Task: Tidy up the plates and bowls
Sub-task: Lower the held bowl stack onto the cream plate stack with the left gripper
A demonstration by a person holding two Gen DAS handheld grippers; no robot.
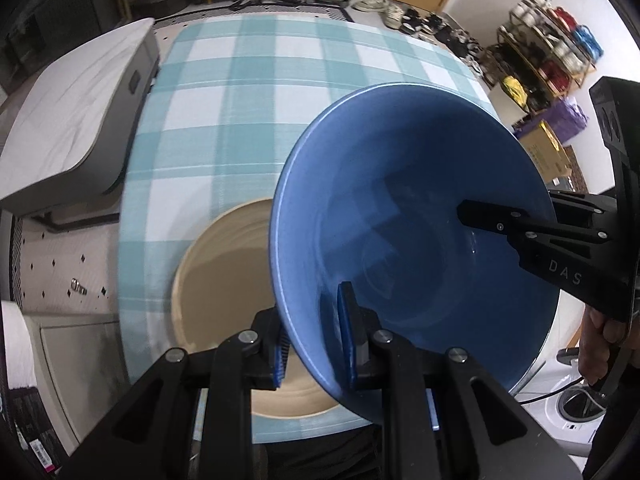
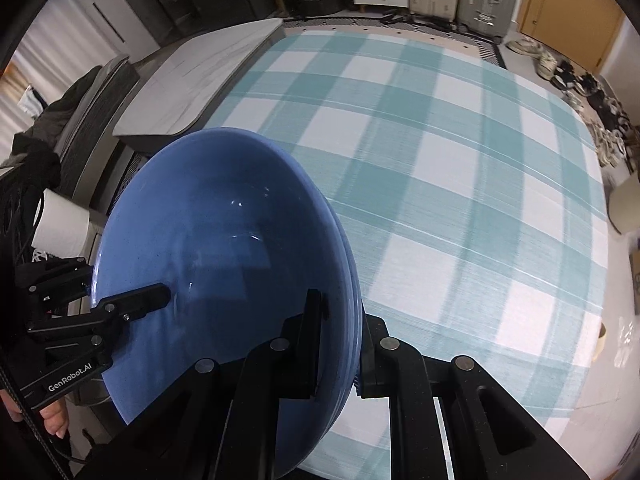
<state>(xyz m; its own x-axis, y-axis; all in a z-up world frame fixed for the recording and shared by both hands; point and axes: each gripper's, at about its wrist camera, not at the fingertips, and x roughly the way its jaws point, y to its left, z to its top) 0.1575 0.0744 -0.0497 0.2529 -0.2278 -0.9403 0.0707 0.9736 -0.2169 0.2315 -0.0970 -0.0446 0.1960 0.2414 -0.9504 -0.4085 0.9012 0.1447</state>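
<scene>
Two grippers pinch the blue bowl [image 1: 420,240] at opposite rims: left gripper [image 1: 316,344] near, right gripper [image 2: 340,348] across. It hangs tilted above the tan plate [image 1: 224,280]; I'd level it before lowering.

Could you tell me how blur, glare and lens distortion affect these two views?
Left wrist view: the tablecloth and beige plate are smeared by motion, while the left gripper clamped on the blue bowl looks sharp; fisheye bending curves the table edges. Right wrist view: the cloth is streaked too, small white glare spots sit inside the bowl, and the right gripper stays crisp.
</scene>
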